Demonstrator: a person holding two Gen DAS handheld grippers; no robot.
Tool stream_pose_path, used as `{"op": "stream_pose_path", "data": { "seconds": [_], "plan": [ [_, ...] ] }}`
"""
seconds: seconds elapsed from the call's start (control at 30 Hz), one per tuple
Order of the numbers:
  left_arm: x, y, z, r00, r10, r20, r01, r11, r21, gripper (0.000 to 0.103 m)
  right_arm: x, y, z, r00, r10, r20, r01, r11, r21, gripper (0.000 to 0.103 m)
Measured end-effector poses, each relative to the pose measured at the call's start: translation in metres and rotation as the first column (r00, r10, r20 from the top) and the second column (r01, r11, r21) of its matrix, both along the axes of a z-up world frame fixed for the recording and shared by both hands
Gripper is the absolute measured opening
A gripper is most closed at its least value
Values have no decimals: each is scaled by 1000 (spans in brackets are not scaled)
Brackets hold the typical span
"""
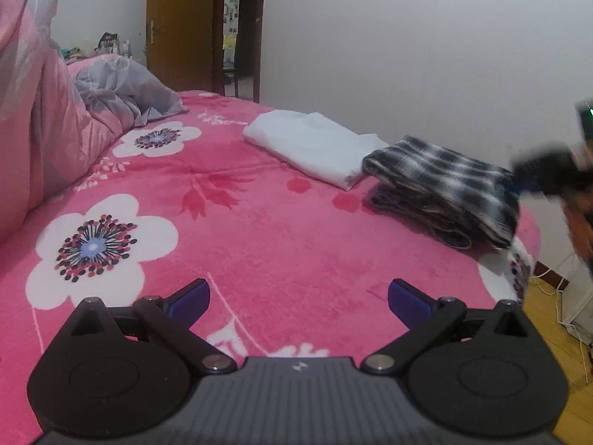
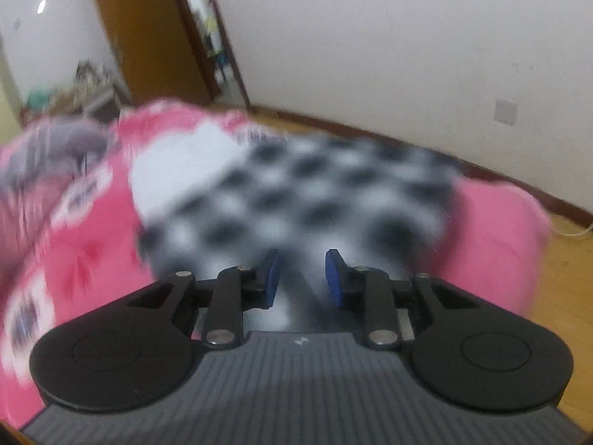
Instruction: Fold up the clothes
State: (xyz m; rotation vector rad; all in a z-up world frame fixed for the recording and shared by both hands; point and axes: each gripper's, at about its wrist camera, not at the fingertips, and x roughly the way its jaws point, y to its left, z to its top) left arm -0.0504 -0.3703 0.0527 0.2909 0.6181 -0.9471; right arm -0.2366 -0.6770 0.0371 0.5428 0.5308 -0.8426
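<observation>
Two folded garments on the bed

We see our left gripper (image 1: 298,298) spread wide and empty over the pink blanket (image 1: 259,230). Our right gripper (image 2: 302,276) has its jaws narrowly apart, nothing visibly pinched, above the blurred plaid shirt (image 2: 315,193). Farther on, the white shirt (image 1: 315,146) lies folded, touching the plaid one near the wall (image 1: 426,55).

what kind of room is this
Most likely a bedroom in a home. A bed with a pink flowered blanket fills the view, a bunched pink and grey quilt lies at its far end, and a wooden door stands open behind. Folded clothes, a white garment and a plaid shirt, lie on the blanket.
</observation>
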Motion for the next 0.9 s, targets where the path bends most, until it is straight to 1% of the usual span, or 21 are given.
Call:
{"op": "stream_pose_path", "data": {
  "seconds": [0.1,0.13,0.2,0.23,0.27,0.3,0.37,0.43,0.5,0.53,0.63,0.77,0.9],
  "plan": [
    [-18,4,10,1000,-17,12,17,1000,15,103,-50,48,-11,999,-7,-44,9,999,43,30],
    [-25,6,13,1000,-24,12,24,1000,21,103,-62,65,-15,998,-13,-57,17,998,67,31],
    [-40,10,20,999,-46,1,46,999,20,103,-79,101,-15,997,-26,-69,32,996,83,36],
    [-47,12,23,998,-58,-4,58,998,18,103,-84,122,-13,998,-21,-67,27,996,80,47],
    [-54,14,27,998,-70,-7,70,997,15,103,-88,143,-10,997,-22,-69,27,998,65,59],
    [-61,16,30,997,-81,-8,82,997,12,103,-90,162,-6,997,-26,-74,29,999,37,64],
    [-73,20,36,995,-100,-12,100,995,6,103,-92,199,3,995,-32,-90,28,999,-44,82],
    [-83,24,41,994,-112,-14,112,994,-2,103,-90,228,14,994,-43,-98,30,991,-131,91],
    [-91,29,45,993,-120,-13,120,993,-9,103,-84,249,26,993,-59,-103,37,979,-202,97],
    [-93,31,47,993,-121,-11,121,993,-12,103,-81,254,30,993,-62,-102,38,975,-217,101],
    [-99,37,52,993,-120,-3,120,992,-23,103,-76,268,38,992,-81,-94,57,969,-241,102],
    [-100,42,58,994,-110,15,110,993,-35,103,-71,278,41,983,-151,-105,122,961,-248,102],
    [-99,44,59,995,-93,33,94,995,-33,103,-68,283,44,979,-182,-88,154,954,-258,102]
  ]
}}
